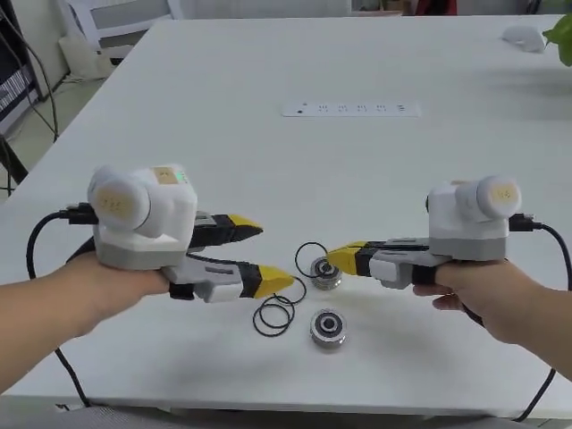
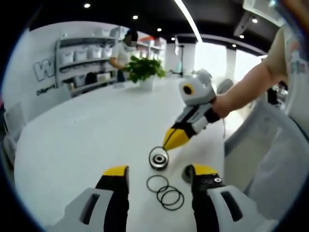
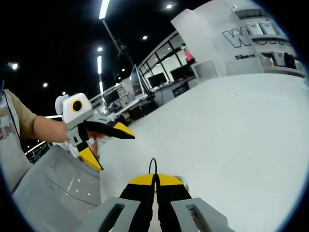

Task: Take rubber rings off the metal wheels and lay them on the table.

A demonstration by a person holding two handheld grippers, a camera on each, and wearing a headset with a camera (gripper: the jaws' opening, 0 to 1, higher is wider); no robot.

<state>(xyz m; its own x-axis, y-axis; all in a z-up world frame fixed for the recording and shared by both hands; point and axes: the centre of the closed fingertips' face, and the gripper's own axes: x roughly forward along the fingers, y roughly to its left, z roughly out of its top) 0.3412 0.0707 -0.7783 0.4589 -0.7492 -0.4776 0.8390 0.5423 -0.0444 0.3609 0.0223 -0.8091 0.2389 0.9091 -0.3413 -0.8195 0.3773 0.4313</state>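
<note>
Far wheel (image 1: 324, 273): your right gripper (image 1: 331, 259) is covering part of its top in the head view.
Pinched ring (image 3: 152, 166): the right gripper's jaws, pressed together, are hiding the gripped part. Just a thin loop is poking out, beside the far wheel.
Near wheel (image 2: 188, 174): your left gripper (image 2: 159, 170) is hiding most of it behind one jaw, just beside the far wheel.
Loose ring (image 1: 292, 290): the left gripper's lower jaw is overlapping one arc, just left of the far wheel.
Rings on either wheel: you are looking at detail too small to tell.
Socket strip (image 1: 350, 109): well beyond the far wheel, its markings are showing too small to read.
Leaf (image 1: 563, 40): well beyond the far wheel, the picture's edge is cutting it off.
Wall lettering (image 2: 43, 71): far behind the far wheel, shelving is covering everything after the first letter.
</note>
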